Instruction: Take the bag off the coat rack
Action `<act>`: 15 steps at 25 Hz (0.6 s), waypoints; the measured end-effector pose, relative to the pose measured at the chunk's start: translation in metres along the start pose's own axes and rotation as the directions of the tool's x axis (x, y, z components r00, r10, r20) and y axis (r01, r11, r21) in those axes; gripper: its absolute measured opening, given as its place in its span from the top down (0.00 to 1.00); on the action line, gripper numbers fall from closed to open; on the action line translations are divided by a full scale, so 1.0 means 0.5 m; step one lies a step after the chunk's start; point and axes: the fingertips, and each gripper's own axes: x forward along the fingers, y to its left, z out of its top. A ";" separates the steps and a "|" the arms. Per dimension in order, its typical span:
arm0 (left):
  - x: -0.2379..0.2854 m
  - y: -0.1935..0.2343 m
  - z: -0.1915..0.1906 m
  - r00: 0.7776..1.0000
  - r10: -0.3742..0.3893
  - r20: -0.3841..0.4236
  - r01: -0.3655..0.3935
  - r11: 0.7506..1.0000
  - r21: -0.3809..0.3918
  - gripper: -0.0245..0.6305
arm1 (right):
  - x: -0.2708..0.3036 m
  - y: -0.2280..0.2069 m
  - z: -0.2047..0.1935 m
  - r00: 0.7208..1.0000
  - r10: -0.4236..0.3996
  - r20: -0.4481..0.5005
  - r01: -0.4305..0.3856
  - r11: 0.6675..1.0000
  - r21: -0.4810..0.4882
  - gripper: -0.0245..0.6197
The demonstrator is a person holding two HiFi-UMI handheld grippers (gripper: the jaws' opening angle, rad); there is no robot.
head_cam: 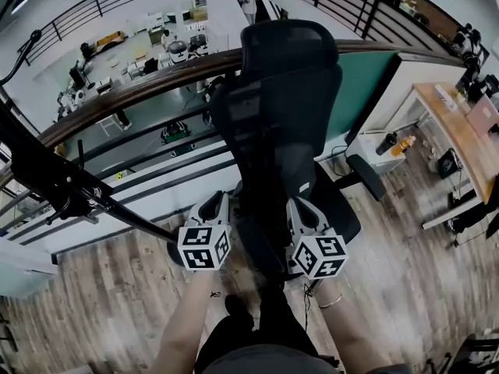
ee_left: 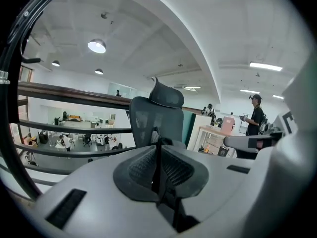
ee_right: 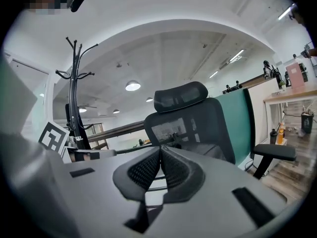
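in the head view the left gripper (head_cam: 217, 202) and right gripper (head_cam: 300, 205) are held side by side just before the back of a black office chair (head_cam: 288, 92). the coat rack (head_cam: 54, 178) slants over the left edge of the wooden floor (head_cam: 405, 255) by the railing (head_cam: 140, 84), and the bag cannot be made out in any view. in the left gripper view the jaws are pressed together with nothing between them, and in the right gripper view they are likewise closed and empty, with the coat rack (ee_right: 75, 98) upright left of the chair.
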 end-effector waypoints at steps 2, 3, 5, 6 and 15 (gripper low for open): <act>-0.019 0.001 0.006 1.000 0.001 0.007 -0.001 1.000 0.021 0.90 | -0.014 0.015 0.004 1.000 0.002 0.009 -0.002 1.000 -0.005 0.95; -0.028 0.002 0.008 1.000 0.000 0.010 -0.001 1.000 0.031 0.91 | -0.020 0.021 0.005 1.000 0.003 0.013 -0.003 1.000 -0.005 0.95; -0.043 0.006 0.013 1.000 -0.001 0.015 0.001 0.999 0.041 0.91 | -0.030 0.031 0.007 1.000 0.003 0.020 -0.003 1.000 0.000 0.95; -0.050 0.006 0.015 1.000 -0.003 0.018 0.002 0.999 0.043 0.92 | -0.035 0.035 0.008 1.000 0.003 0.022 -0.003 1.000 0.003 0.95; -0.105 0.001 0.023 0.999 -0.007 0.038 0.005 0.998 0.055 0.92 | -0.073 0.064 0.015 0.999 0.015 0.035 -0.015 1.000 -0.002 0.96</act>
